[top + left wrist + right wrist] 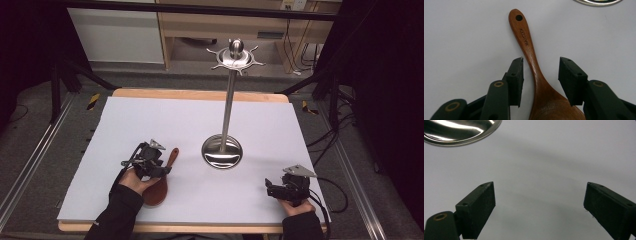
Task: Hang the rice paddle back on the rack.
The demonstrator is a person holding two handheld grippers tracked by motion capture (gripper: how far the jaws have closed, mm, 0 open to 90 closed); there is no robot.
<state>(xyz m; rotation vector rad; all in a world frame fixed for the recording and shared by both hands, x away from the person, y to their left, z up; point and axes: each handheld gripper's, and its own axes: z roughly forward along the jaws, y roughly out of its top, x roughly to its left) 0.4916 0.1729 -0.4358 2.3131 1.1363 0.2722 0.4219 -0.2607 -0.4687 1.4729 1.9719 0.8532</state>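
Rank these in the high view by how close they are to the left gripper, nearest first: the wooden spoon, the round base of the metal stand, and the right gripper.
1. Wooden spoon: lies under the left gripper, handle between its jaws.
2. Stand base: mid-table, to its right.
3. Right gripper: at the table's near right corner.

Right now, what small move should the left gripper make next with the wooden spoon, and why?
Probably close the left gripper on the wooden spoon. Its neck already lies between the jaws, which stand apart from it on both sides, not yet pressing. The spoon lies flat on the white table, near the steel stand, so it must be gripped before lifting.
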